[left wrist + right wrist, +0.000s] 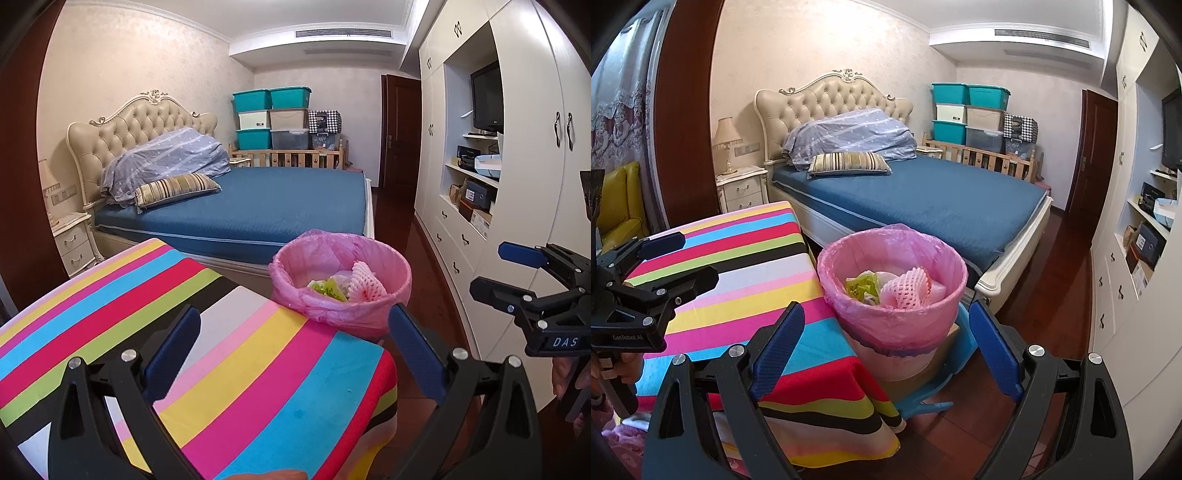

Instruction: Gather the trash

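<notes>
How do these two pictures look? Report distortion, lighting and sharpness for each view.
Left wrist view: strong fisheye bend, the wardrobe bows, dark corners; even daylight, a soft sheen on the wooden floor; bin sharp. Right wrist view: same curving, the dark wooden frame arcs; bin and bed crisp, no glare; only the near gripper arms look slightly soft.

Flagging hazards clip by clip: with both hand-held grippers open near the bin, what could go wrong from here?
1. The bin sits on a blue stool beside the table; a nudge might tip it.
2. The foam net lies on top of the trash and could spill.
3. The loose liner might snag.
</notes>
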